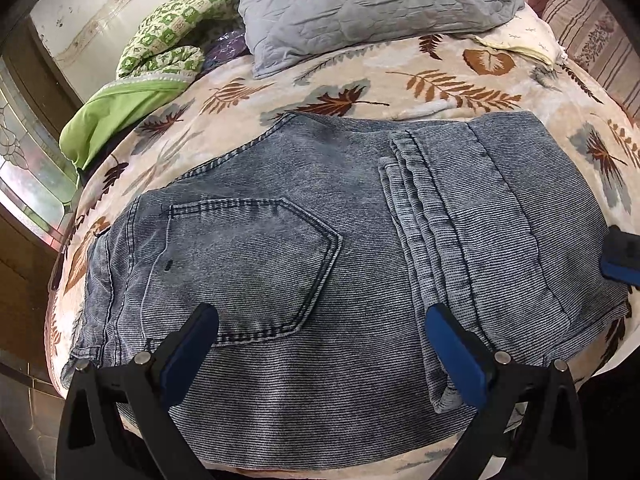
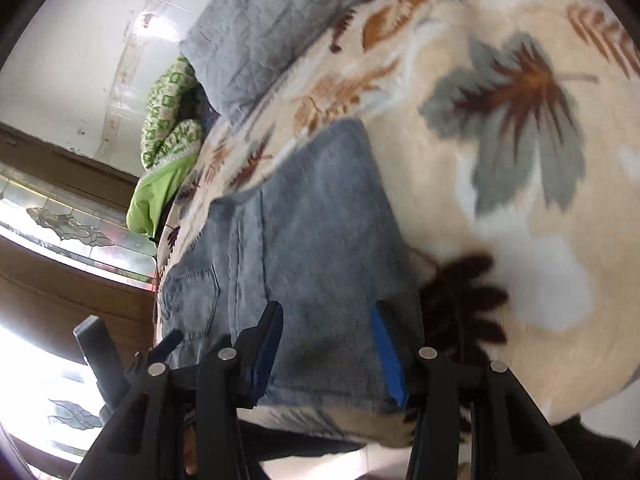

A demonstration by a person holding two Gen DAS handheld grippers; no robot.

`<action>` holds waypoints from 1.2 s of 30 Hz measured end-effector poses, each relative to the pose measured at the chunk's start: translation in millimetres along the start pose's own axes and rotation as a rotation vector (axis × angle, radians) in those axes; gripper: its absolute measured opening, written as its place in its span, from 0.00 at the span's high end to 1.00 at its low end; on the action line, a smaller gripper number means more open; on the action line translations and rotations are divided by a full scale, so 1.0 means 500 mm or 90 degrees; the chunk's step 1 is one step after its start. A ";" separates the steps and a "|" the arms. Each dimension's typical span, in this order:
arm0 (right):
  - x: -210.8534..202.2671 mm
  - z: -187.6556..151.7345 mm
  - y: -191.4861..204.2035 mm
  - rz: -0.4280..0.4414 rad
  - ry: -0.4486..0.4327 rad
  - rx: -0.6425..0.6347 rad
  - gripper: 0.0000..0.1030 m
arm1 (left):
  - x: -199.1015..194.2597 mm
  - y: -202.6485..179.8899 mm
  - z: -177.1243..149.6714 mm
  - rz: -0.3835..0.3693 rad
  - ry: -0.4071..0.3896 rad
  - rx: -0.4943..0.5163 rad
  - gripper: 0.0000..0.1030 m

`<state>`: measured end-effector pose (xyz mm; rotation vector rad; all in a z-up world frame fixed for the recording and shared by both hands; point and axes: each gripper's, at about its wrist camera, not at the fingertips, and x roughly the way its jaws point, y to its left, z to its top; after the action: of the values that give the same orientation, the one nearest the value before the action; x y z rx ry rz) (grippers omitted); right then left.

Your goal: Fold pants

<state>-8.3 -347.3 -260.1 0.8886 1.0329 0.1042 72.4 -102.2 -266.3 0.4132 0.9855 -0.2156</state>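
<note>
Grey-blue jeans [image 1: 280, 220] lie folded on the leaf-print bed cover [image 1: 440, 80], back pocket up, with the leg ends laid over the right part. My left gripper [image 1: 320, 316] hovers open over the near edge of the jeans, nothing pinched between its blue pads. A blue tip of the right gripper [image 1: 622, 256] shows at the right edge of that view. In the blurred right wrist view, my right gripper [image 2: 326, 308] stands open above the right end of the jeans [image 2: 320, 220], which lie flat under it. A dark part of the left gripper [image 2: 168, 344] shows at lower left.
A grey quilted pillow [image 1: 360, 4] and a green patterned cloth [image 1: 168, 40] lie at the far side of the bed. A striped cushion [image 1: 592, 28] sits at far right. A window [image 1: 24, 160] is at the left. The bed's front edge runs just below the jeans.
</note>
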 end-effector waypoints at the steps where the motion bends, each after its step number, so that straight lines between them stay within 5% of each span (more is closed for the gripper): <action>1: -0.005 -0.006 -0.005 0.008 -0.002 0.007 0.52 | 0.000 0.002 -0.002 0.005 0.000 0.001 0.00; 8: -0.045 -0.030 0.020 0.066 -0.045 -0.040 0.52 | -0.019 0.039 -0.025 -0.001 -0.017 -0.018 0.00; 18: -0.032 -0.036 0.078 0.061 -0.070 -0.119 0.52 | -0.077 0.128 -0.040 -0.002 -0.080 -0.095 0.00; 30: -0.025 -0.048 0.114 0.068 -0.073 -0.171 0.52 | -0.106 0.247 -0.056 0.048 -0.080 -0.186 0.00; 36: -0.014 -0.044 0.133 0.104 -0.074 -0.172 0.52 | -0.136 0.374 -0.072 0.110 -0.084 -0.270 0.00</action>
<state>-8.0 -294.0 -214.5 0.7229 0.8148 0.3186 75.7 81.3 -181.5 0.0915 0.8338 0.1215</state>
